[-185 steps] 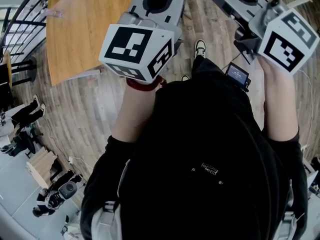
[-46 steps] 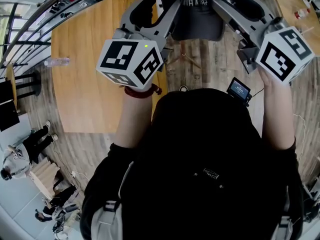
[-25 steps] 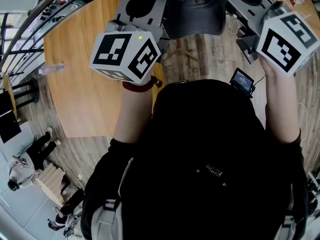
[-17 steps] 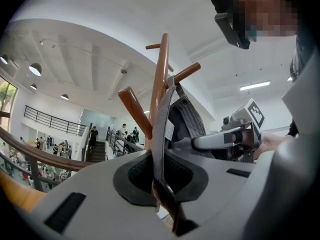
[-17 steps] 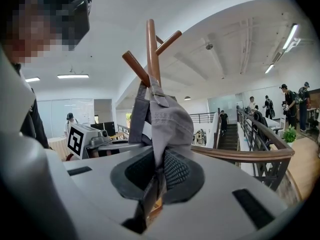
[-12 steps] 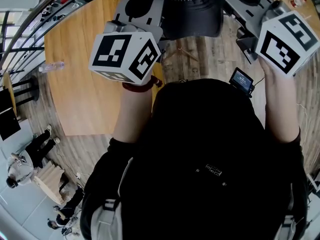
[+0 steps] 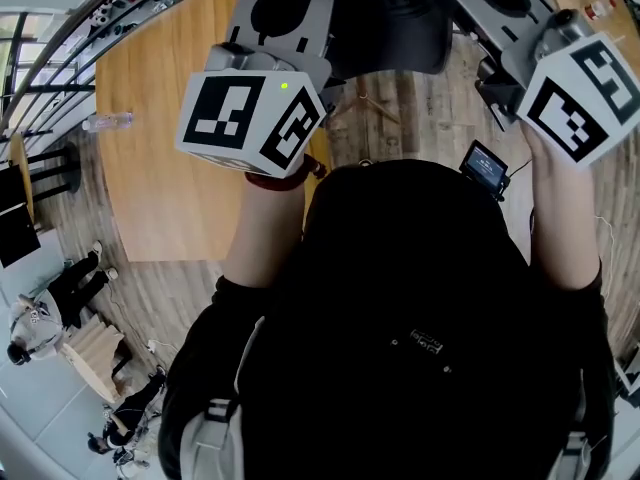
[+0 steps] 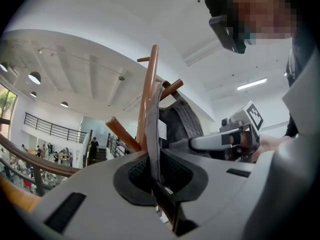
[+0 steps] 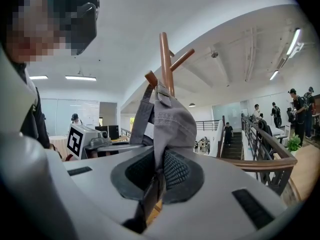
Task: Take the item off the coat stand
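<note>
A dark grey cap (image 7: 390, 28) hangs on the prongs of a wooden coat stand (image 8: 150, 84). In the left gripper view my left gripper (image 8: 156, 179) is shut on the thin edge of the cap (image 8: 177, 126), which rises straight out of the jaws beside the pole. In the right gripper view my right gripper (image 9: 159, 176) is shut on a fold of the cap (image 9: 167, 119) just below the stand's prongs (image 9: 165, 54). The two grippers hold the cap from opposite sides. Each shows in the other's view: the right gripper (image 8: 235, 136), the left gripper (image 9: 95, 134).
A wooden table (image 7: 170, 158) with a clear bottle (image 7: 105, 121) stands to the left below the grippers. The stand's feet (image 7: 375, 108) rest on plank floor. A small screen device (image 7: 485, 165) hangs by my right arm. A railing (image 9: 270, 159) and people lie beyond.
Both grippers have risen to the cap over the earlier frames. In the last second they stay on it, and the right gripper's cube has shifted slightly right.
</note>
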Demonstrator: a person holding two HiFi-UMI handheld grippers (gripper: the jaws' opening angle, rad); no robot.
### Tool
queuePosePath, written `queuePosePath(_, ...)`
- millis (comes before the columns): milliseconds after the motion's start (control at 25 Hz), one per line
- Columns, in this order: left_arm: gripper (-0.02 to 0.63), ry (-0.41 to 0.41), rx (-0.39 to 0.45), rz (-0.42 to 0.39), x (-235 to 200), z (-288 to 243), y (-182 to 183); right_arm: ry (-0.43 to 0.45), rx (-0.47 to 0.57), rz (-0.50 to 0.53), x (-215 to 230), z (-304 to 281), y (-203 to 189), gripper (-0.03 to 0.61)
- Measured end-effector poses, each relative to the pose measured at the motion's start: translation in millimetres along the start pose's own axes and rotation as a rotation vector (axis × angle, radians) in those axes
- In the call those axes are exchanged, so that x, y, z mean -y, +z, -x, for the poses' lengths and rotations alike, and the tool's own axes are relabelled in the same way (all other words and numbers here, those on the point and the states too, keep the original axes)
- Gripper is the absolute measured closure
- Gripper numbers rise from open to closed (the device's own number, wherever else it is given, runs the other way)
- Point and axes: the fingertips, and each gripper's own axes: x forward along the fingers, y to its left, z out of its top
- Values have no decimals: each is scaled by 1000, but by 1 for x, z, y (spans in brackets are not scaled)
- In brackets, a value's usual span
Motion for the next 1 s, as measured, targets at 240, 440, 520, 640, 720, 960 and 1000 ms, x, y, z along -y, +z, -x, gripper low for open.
queuePosePath(240,591,9,19,-19,19,9,15,20,20,11,-11,16,13,548)
queuePosePath(440,591,-5,41,-38,37,19,24,41,47,24,-21,32,20,548)
queuePosePath(520,591,-4,48,-48,47,24,24,48,60,26,-25,42,20,548)
queuePosePath(640,591,1,50,-67,64,30,25,54,74,22,-31,57,18,548)
queuePosePath(720,591,5,52,-78,71,32,29,59,81,22,-34,64,21,546)
queuePosePath(960,591,-9,65,-89,91,32,36,49,95,31,-36,85,27,548)
queuePosePath(1000,591,-15,67,-90,97,32,36,45,97,30,-35,91,27,548)
